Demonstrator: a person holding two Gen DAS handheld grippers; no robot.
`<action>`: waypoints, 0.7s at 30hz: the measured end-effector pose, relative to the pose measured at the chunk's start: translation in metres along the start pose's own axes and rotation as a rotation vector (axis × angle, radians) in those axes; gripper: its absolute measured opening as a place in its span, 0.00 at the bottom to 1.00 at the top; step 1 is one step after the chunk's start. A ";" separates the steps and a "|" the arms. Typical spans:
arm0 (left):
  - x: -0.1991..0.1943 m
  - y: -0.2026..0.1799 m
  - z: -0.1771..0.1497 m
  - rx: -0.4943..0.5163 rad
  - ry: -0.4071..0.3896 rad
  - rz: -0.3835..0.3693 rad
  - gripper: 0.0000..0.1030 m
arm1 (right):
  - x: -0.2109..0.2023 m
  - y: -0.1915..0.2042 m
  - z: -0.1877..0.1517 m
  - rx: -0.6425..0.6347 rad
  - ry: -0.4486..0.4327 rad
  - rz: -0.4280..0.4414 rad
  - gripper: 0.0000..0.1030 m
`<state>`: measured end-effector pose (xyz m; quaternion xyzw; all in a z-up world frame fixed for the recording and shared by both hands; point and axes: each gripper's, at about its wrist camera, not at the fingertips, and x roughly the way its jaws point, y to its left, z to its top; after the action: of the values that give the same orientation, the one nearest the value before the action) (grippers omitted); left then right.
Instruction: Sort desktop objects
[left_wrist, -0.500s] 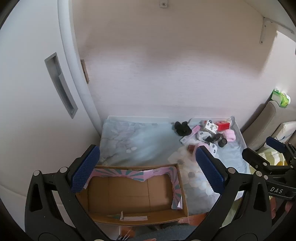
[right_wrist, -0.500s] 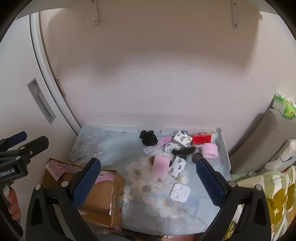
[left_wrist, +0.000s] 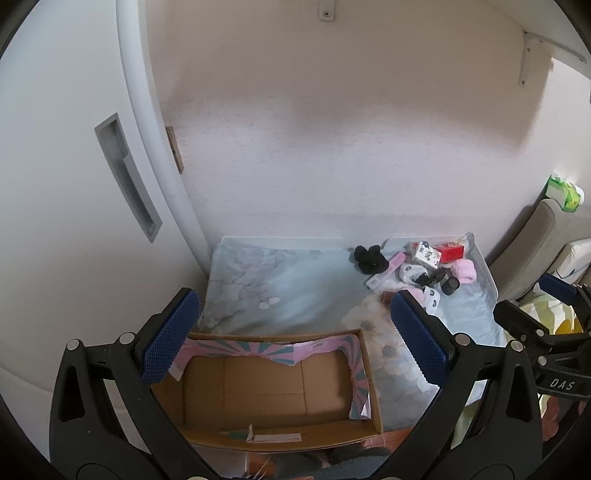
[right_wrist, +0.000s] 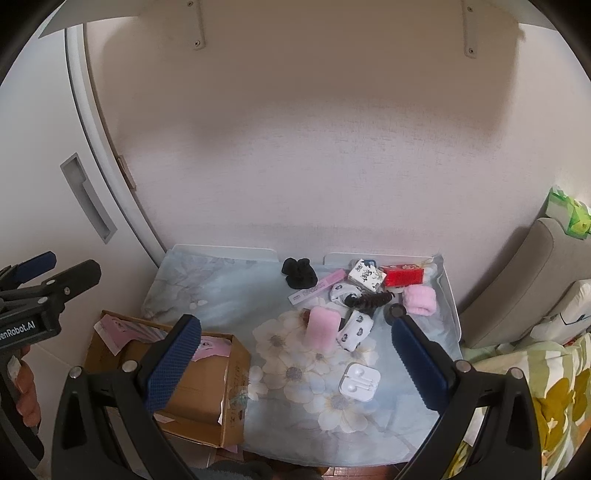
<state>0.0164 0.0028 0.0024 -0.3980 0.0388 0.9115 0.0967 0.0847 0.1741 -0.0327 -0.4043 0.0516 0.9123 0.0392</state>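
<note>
An open cardboard box (left_wrist: 266, 391) with pink paper at its rim sits at the table's near left; it also shows in the right wrist view (right_wrist: 199, 387). Small objects are heaped at the far right of the table: a black fuzzy item (right_wrist: 299, 273), a red box (right_wrist: 402, 276), a white printed box (right_wrist: 365, 275), a pink pad (right_wrist: 323, 326), a pink roll (right_wrist: 419, 300), a white earphone case (right_wrist: 360, 382). My left gripper (left_wrist: 295, 339) is open and empty above the box. My right gripper (right_wrist: 295, 358) is open and empty above the table's front.
A floral blue cloth covers the table (right_wrist: 221, 291). A white cabinet door (left_wrist: 74, 221) stands at the left and a wall behind. A grey cushion (right_wrist: 532, 280) and a green tissue pack (right_wrist: 567, 216) are at the right.
Both views have shifted only slightly. No object has moved and both grippers stay open.
</note>
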 end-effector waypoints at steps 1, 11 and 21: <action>0.000 0.000 0.000 0.001 -0.001 -0.003 1.00 | -0.001 -0.001 0.000 0.002 -0.001 -0.001 1.00; -0.004 0.001 -0.001 0.008 -0.008 -0.043 1.00 | -0.015 -0.026 0.008 0.060 -0.032 -0.009 1.00; 0.020 -0.013 0.006 0.039 0.039 -0.059 1.00 | -0.017 -0.063 0.008 0.099 -0.045 -0.036 1.00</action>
<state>0.0011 0.0194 -0.0081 -0.4145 0.0467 0.8994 0.1303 0.0974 0.2373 -0.0192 -0.3822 0.0885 0.9166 0.0768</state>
